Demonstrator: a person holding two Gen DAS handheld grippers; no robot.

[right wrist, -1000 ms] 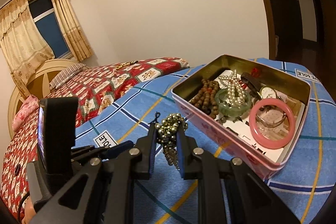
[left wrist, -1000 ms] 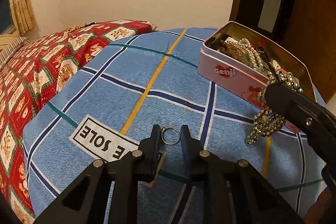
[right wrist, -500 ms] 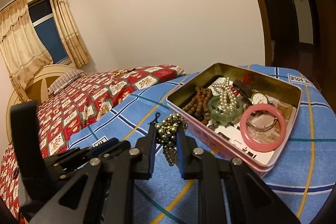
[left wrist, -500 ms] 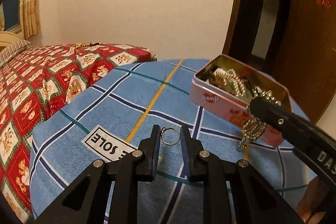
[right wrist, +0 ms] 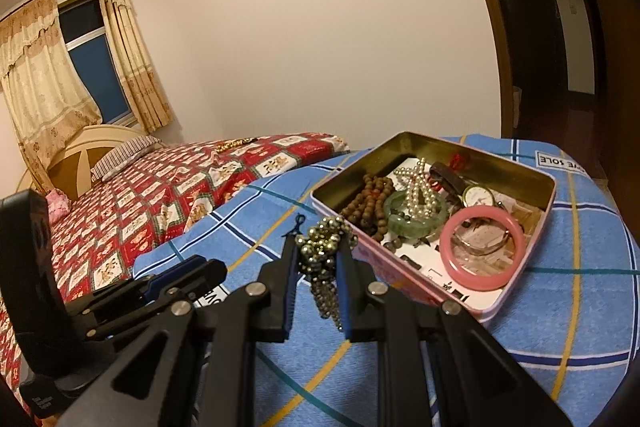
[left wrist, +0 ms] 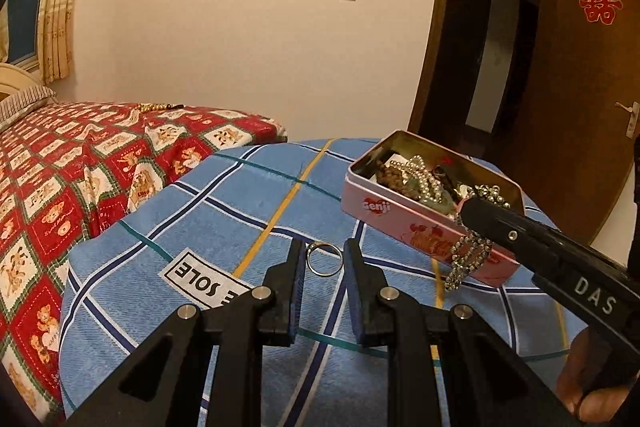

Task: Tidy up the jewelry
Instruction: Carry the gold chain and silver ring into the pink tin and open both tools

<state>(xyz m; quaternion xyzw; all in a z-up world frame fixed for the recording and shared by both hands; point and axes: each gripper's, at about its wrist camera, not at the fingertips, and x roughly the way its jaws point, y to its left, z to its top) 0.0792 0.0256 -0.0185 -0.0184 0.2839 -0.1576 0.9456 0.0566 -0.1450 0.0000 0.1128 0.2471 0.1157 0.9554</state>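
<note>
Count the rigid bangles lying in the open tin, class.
2, both in the pink tin: a pink bangle at its near right and a green bangle mid-tin under the pearl strand. Others may be hidden beneath.

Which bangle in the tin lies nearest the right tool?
The pink bangle, at the near end of the tin, apart from the right tool. The green bangle lies farther in, draped with pearls.
</note>
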